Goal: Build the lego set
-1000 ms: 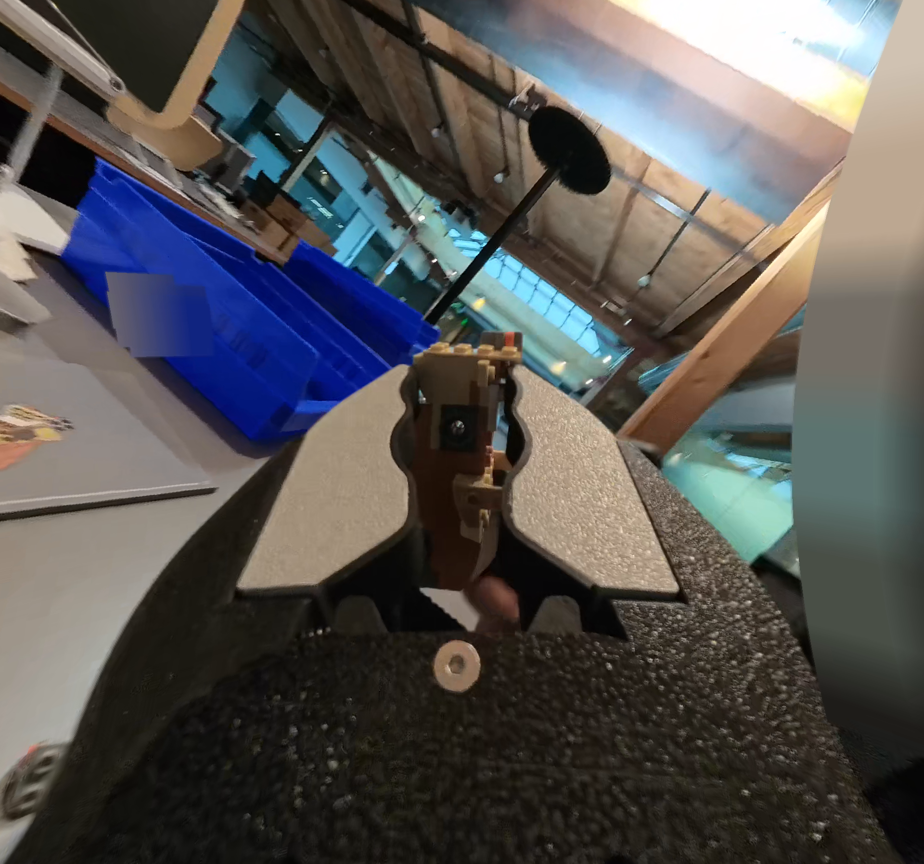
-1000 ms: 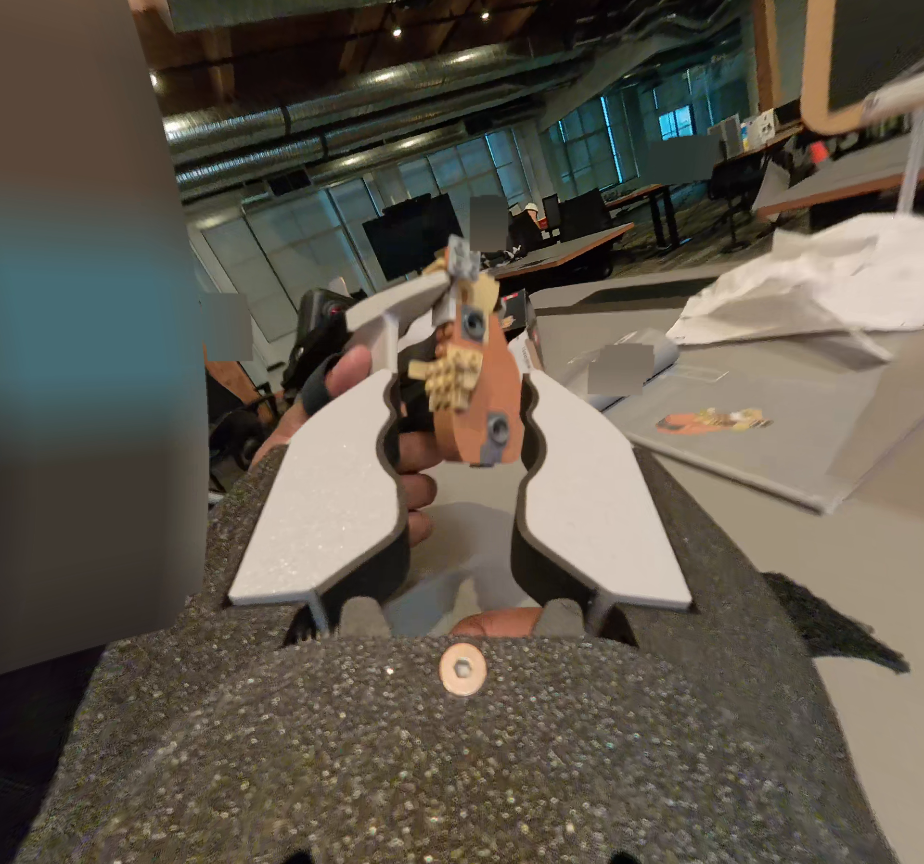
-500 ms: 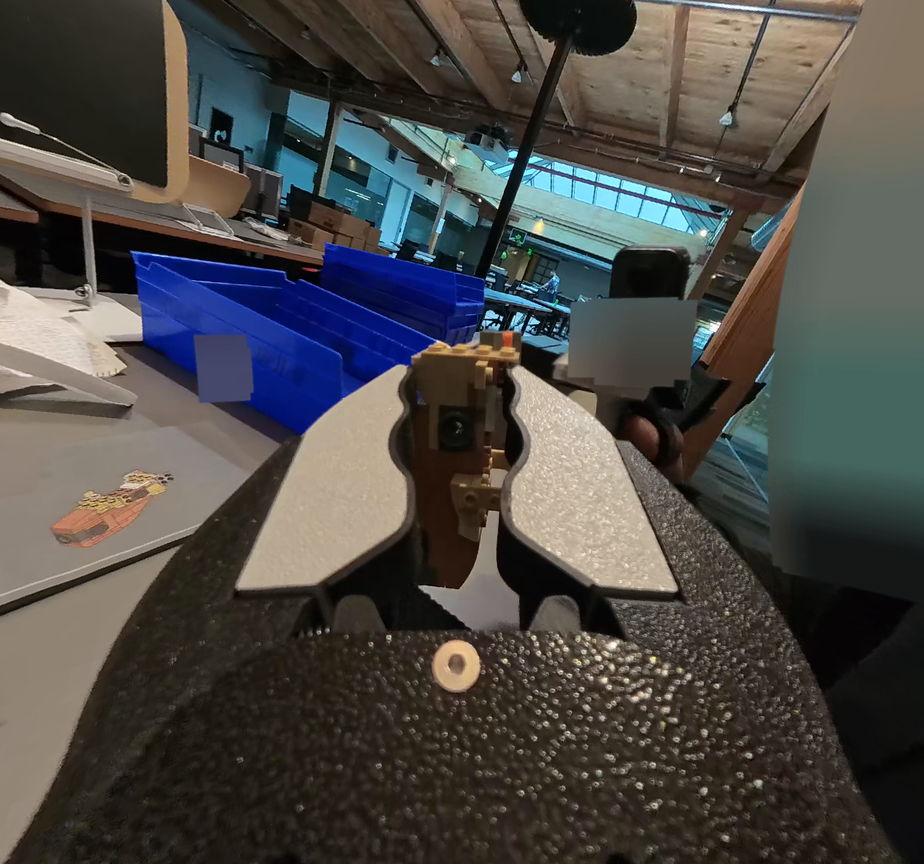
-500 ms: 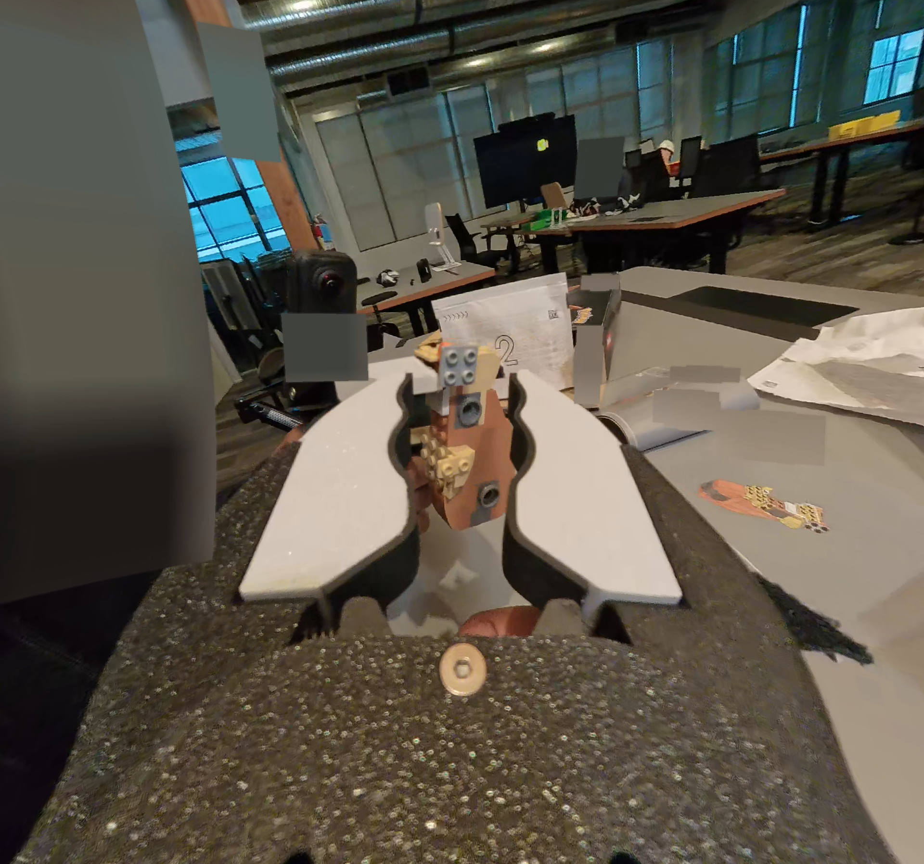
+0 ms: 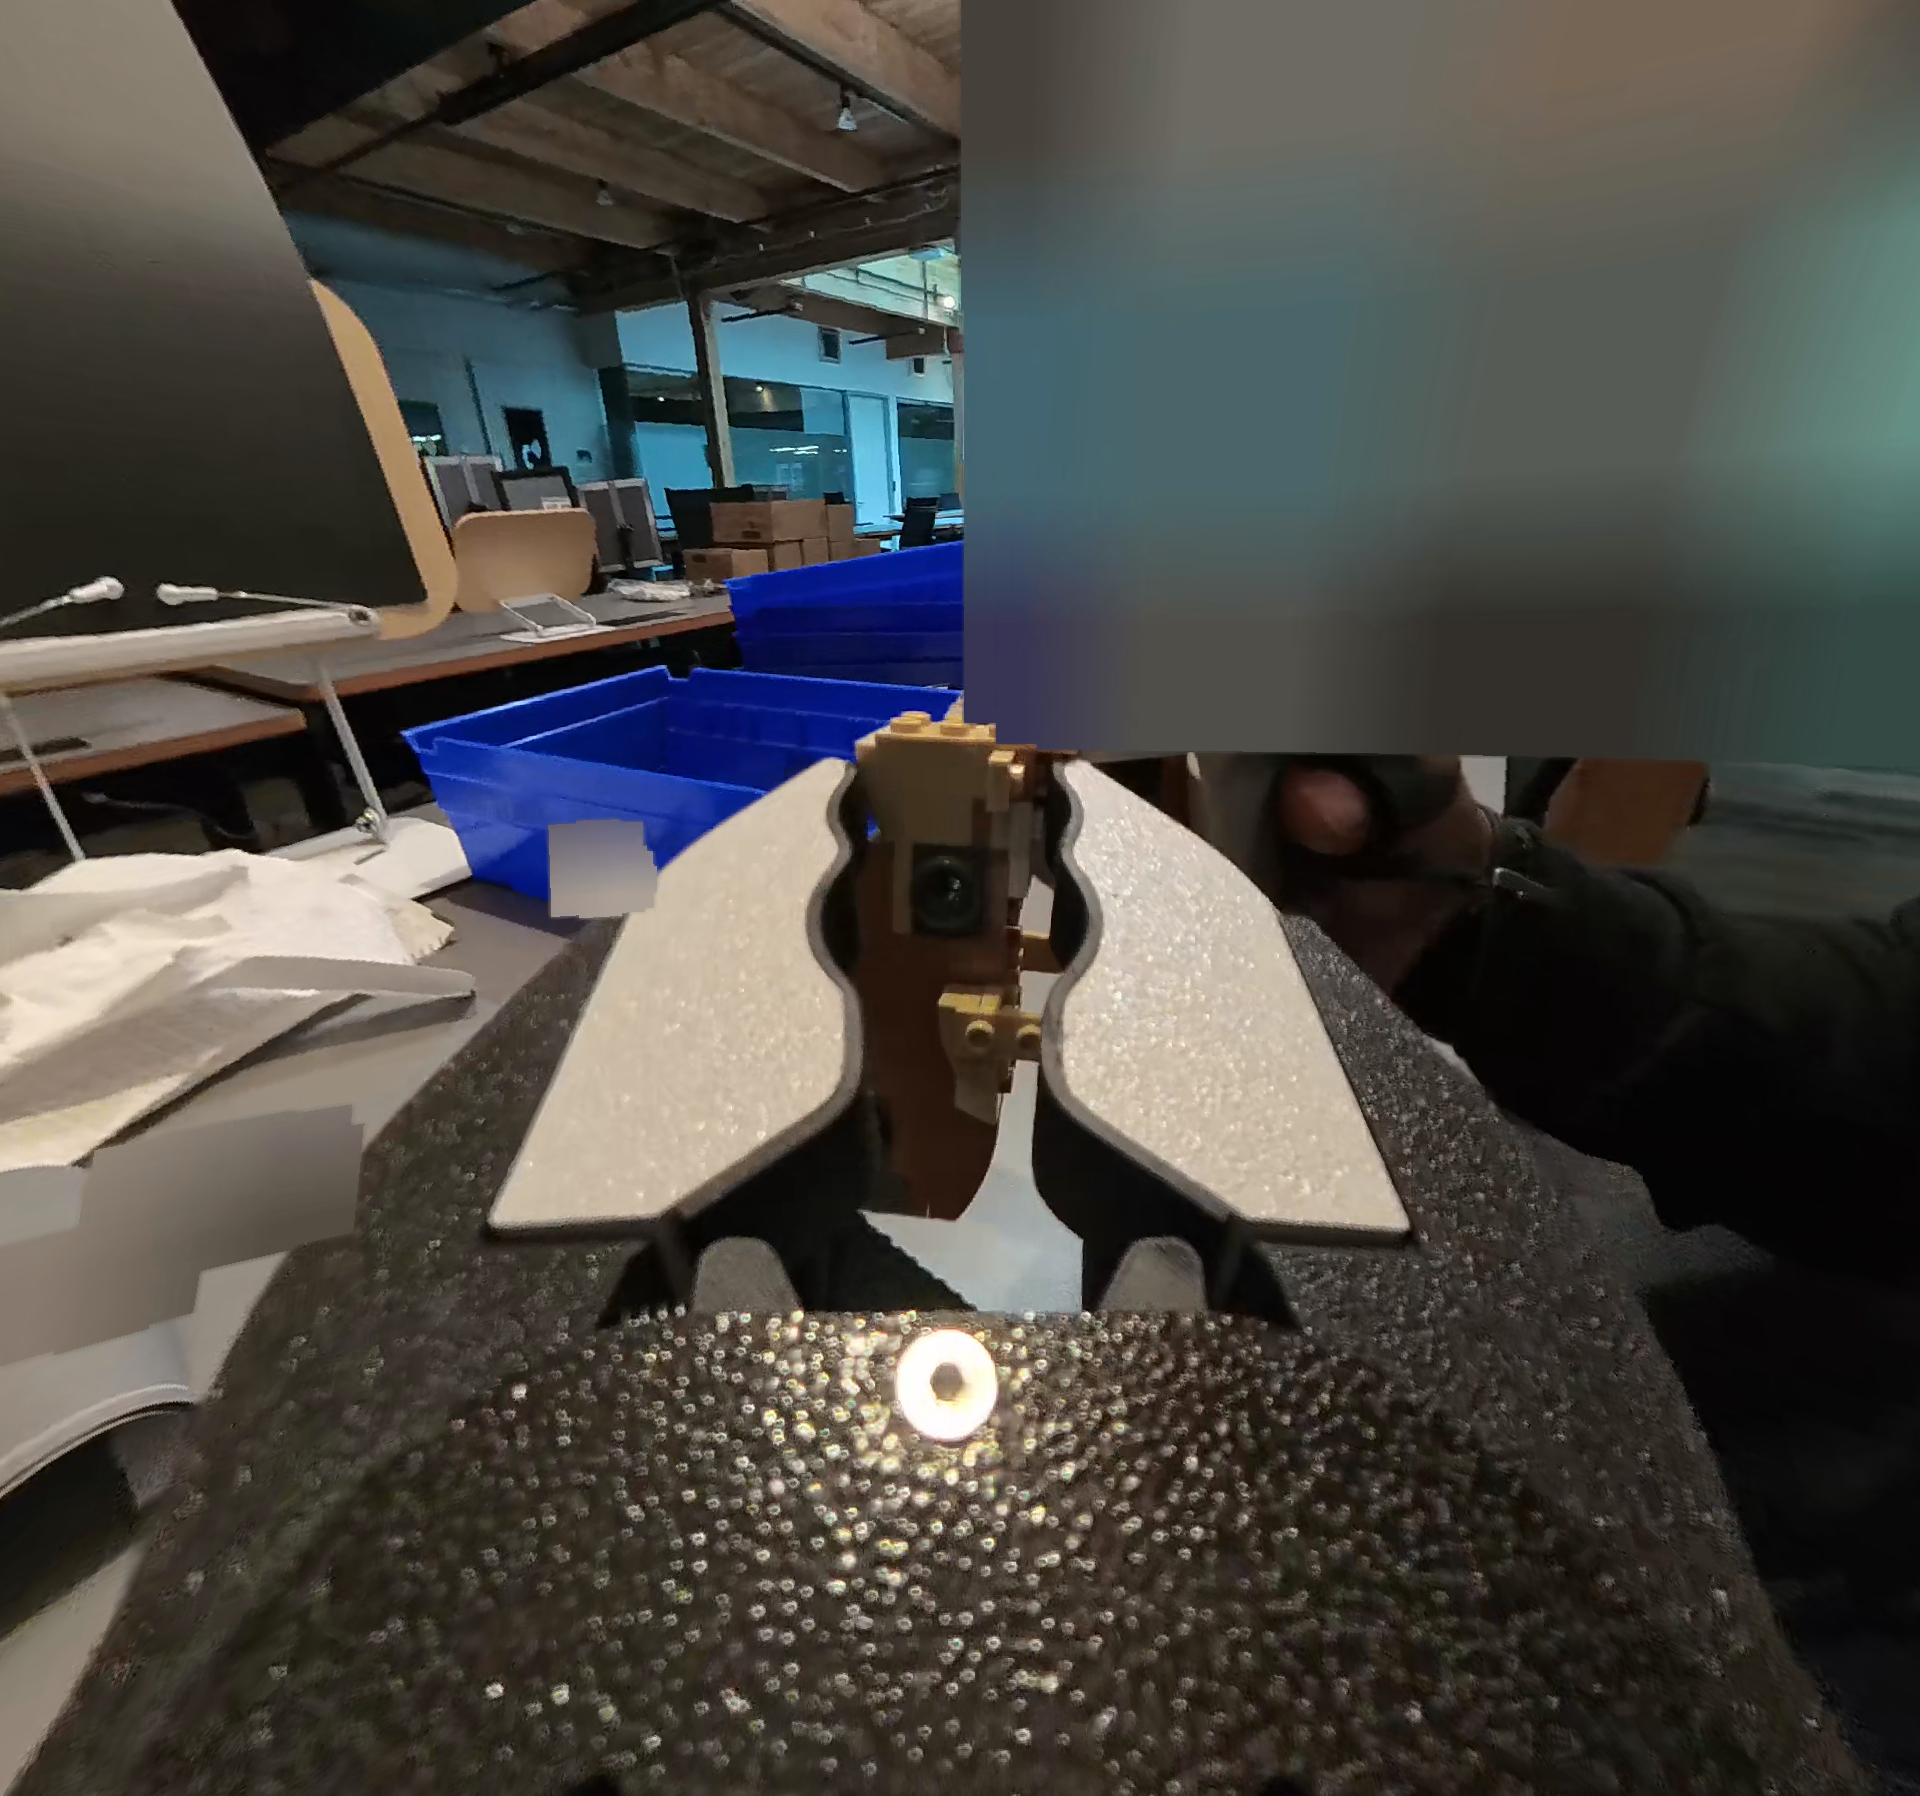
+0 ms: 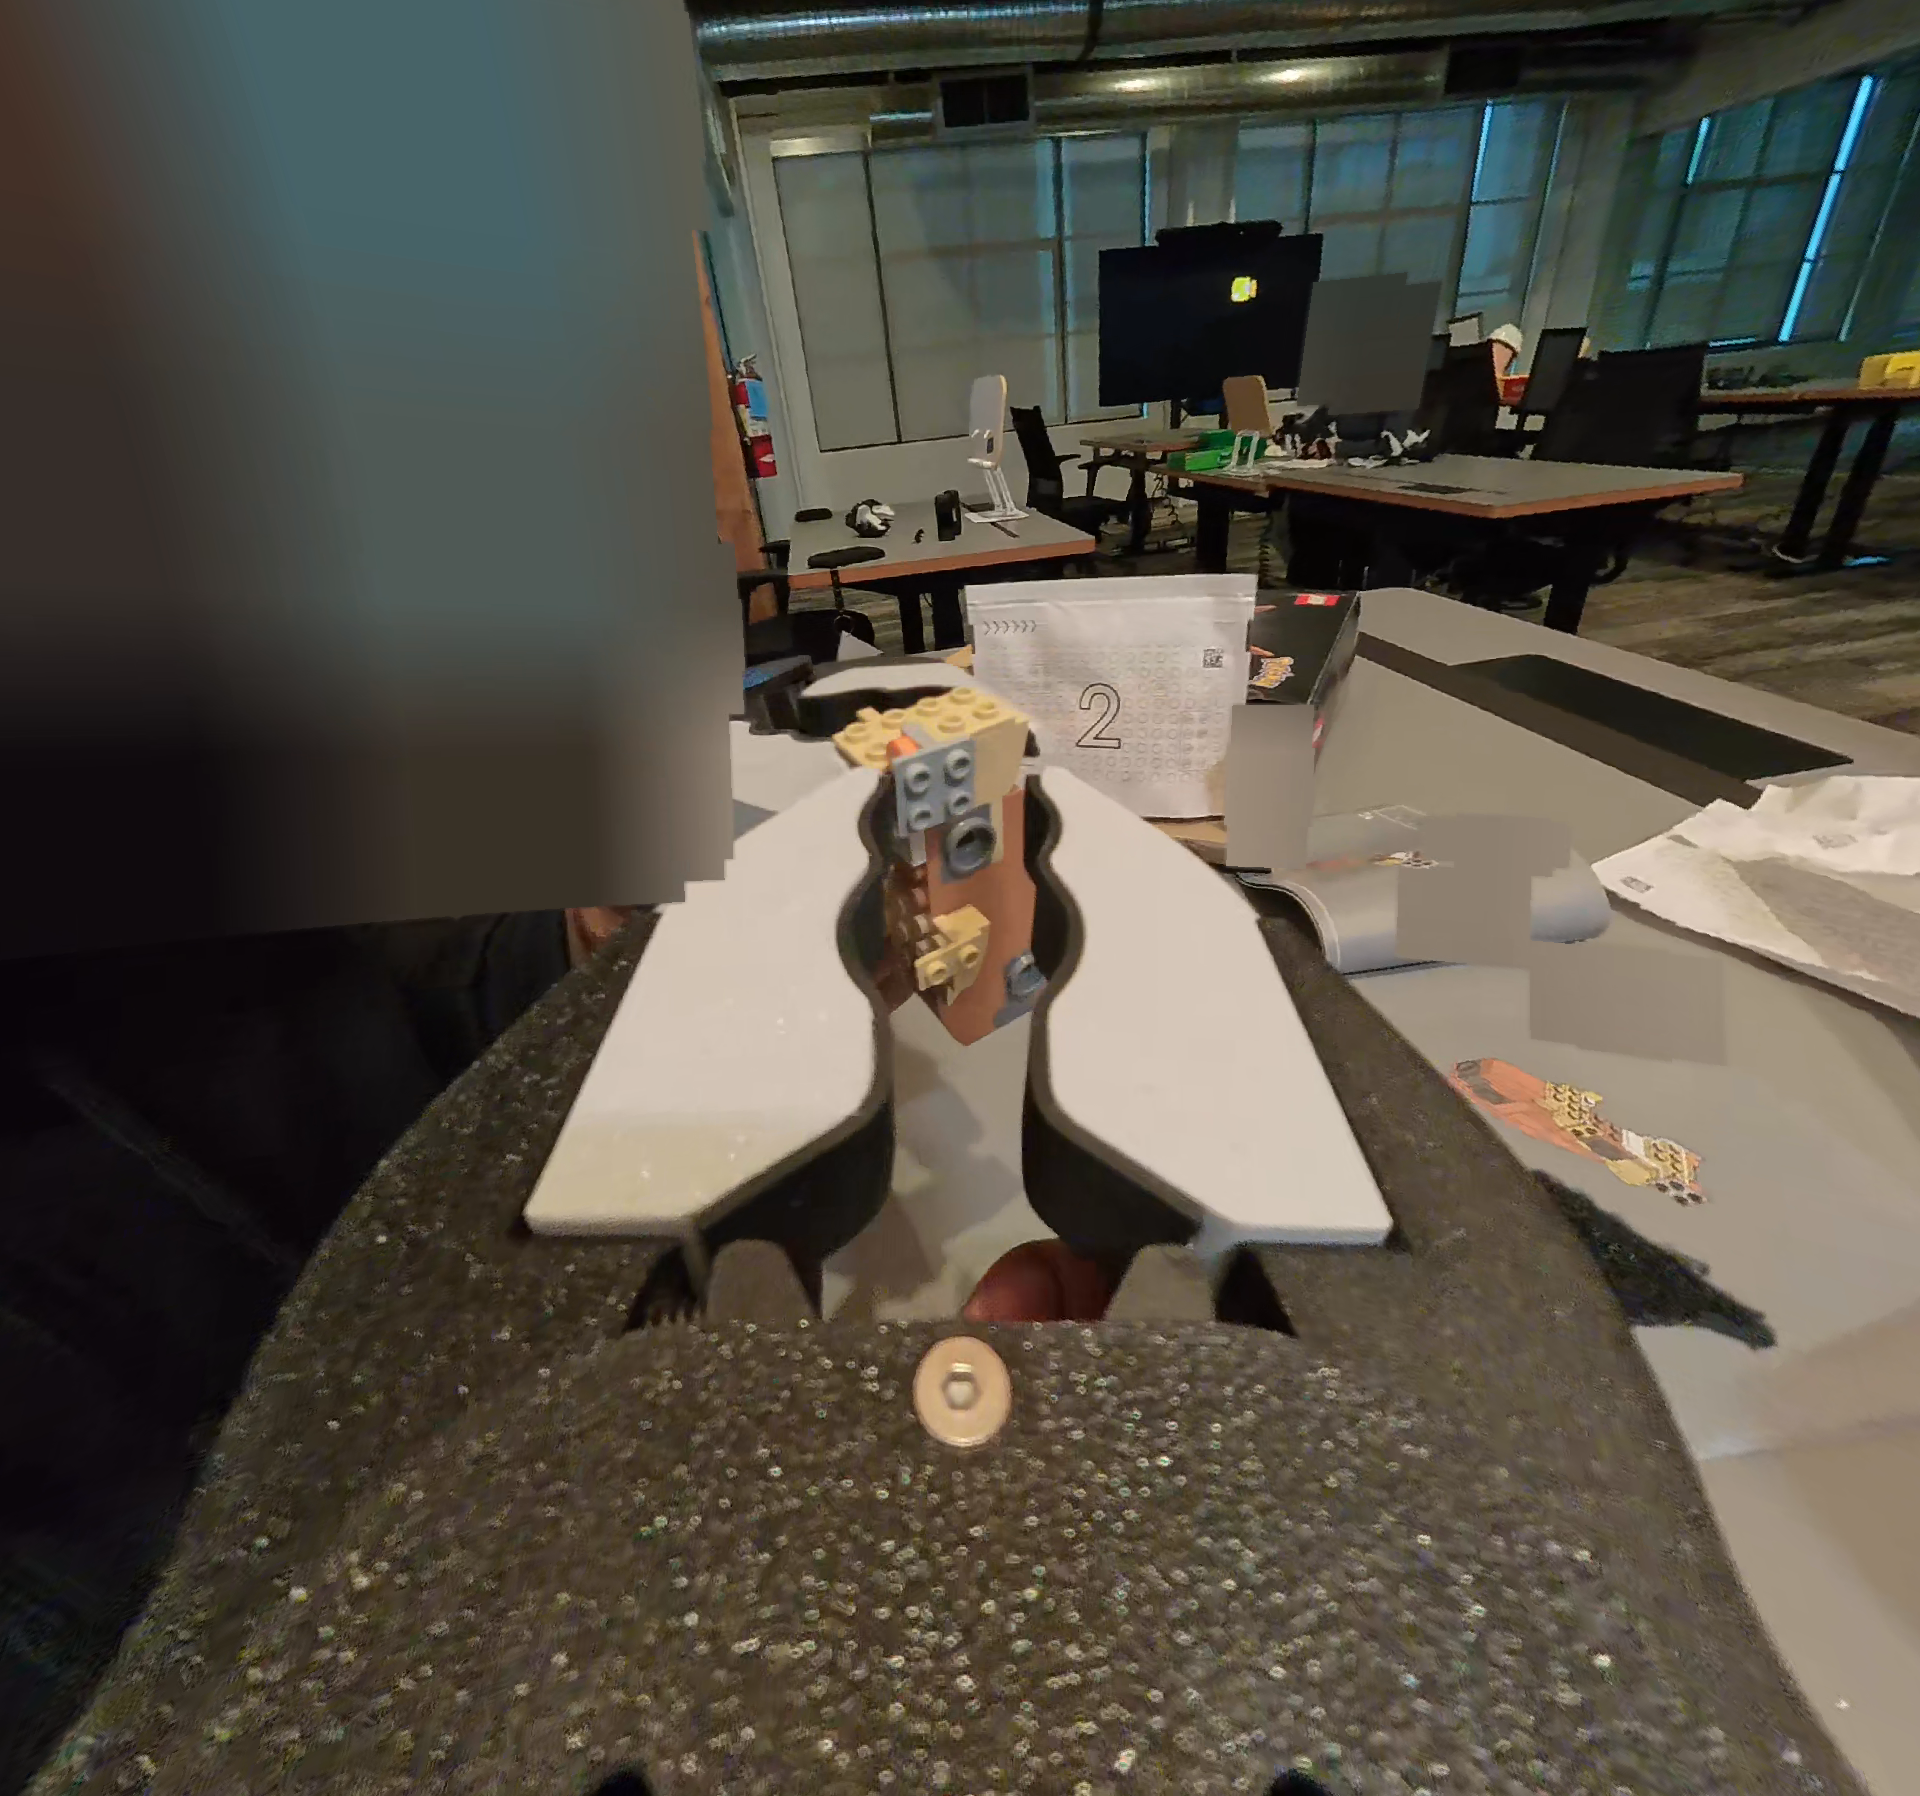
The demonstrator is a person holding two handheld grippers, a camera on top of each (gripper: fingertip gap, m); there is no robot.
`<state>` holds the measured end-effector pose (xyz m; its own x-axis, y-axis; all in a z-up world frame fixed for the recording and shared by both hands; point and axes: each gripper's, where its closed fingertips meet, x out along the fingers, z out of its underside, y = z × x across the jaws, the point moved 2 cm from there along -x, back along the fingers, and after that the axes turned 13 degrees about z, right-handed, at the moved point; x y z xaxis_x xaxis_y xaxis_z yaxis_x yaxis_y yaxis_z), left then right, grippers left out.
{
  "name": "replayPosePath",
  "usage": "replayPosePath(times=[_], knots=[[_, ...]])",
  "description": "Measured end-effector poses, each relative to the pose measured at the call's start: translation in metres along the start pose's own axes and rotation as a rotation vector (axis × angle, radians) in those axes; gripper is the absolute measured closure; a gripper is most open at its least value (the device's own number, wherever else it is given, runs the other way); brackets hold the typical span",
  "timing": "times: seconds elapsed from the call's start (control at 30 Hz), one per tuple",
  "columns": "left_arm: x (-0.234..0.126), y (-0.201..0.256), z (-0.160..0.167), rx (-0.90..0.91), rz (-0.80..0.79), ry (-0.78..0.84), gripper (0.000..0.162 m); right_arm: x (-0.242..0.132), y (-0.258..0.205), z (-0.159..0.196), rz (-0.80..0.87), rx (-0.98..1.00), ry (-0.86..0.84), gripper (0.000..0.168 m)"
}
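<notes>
Clamping the brown-and-tan lego assembly (image 5: 940,957) between its fingers, the left tool (image 5: 951,925) is holding it above the bench (image 5: 488,957), blue bins (image 5: 623,759) lying beyond. Gripping the same lego assembly (image 6: 961,894), the right tool (image 6: 961,915) is facing a white numbered bag (image 6: 1112,697).

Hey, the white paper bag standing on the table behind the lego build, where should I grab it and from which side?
Judging from the right wrist view, grip the white paper bag by its flat top edge, coming down from above. It stands upright and thin, with that edge free. The black box crowds its right side, and the lego build and fingers block the front. Both grippers are busy, so free one first.
</notes>
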<state>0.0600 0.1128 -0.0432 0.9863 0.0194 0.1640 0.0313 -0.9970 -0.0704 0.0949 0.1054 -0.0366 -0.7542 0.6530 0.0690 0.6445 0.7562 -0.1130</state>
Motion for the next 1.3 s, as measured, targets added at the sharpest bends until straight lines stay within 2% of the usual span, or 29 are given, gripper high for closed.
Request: replayPosePath(times=[0.2,0.4,0.7,0.93,1.03,1.3], knots=[[0.001,0.008,-0.001,0.134,0.019,-0.034,0.130,-0.006,-0.009,0.002,-0.075,-0.064,0.033,0.152],[0.001,0.005,0.001,0.095,0.026,-0.053,0.130,-0.006,-0.007,0.004,-0.058,-0.053,0.042,0.154],[-0.001,-0.004,0.008,-0.236,0.091,0.014,0.130,0.000,0.002,0.008,0.024,0.080,0.000,0.154],[-0.004,-0.005,0.010,-0.330,0.113,0.070,0.131,0.002,0.000,0.008,0.068,0.048,-0.030,0.155],[-0.004,-0.009,0.009,-0.380,0.085,0.113,0.131,0.005,0.001,0.007,0.120,0.026,-0.039,0.155],[-0.009,-0.027,0.017,-0.710,0.002,0.300,0.131,0.011,0.006,0.011,0.273,0.021,-0.086,0.155]])
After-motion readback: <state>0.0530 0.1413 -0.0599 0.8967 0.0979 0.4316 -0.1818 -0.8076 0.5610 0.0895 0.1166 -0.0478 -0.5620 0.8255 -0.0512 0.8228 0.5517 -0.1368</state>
